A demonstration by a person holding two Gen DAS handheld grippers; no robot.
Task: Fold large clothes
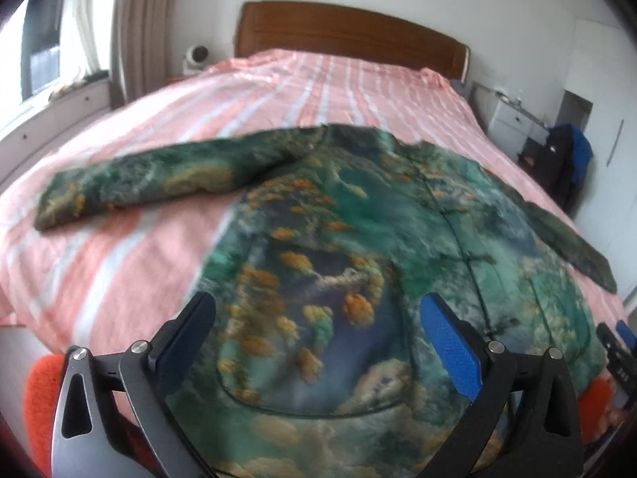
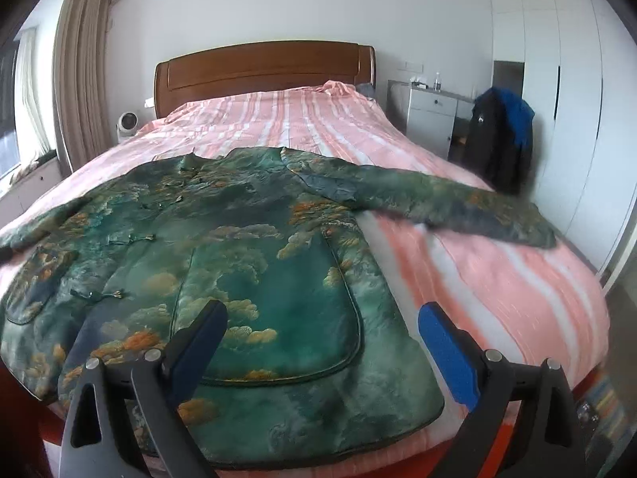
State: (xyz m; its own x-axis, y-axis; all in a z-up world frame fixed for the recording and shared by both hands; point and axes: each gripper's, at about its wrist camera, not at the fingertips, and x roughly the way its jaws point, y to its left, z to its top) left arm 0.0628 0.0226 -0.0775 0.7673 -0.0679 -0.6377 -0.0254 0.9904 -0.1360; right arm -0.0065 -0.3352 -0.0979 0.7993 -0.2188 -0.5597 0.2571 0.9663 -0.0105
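While the jacket [image 2: 247, 263] is spread flat and face up on the bed [image 2: 497, 279], with its hem at the near edge and its collar toward the headboard [image 2: 262, 71], no fold is seen yet. Its long axis runs from 6 o'clock to 12 o'clock before both cameras, and the sleeves are stretched out sideways.

The left hand-held gripper [image 1: 318, 338] is held wide open above the hem, with nothing between its pads; from it the left sleeve [image 1: 131, 183] lies at about 10 o'clock, well apart.

The right hand-held gripper [image 2: 322, 342] is also wide open and empty, above the hem corner; from it the right sleeve [image 2: 458, 203] lies at about 1 o'clock.

Each sleeve is judged nearer to the gripper of its own side, so a first fold is probably begun there.
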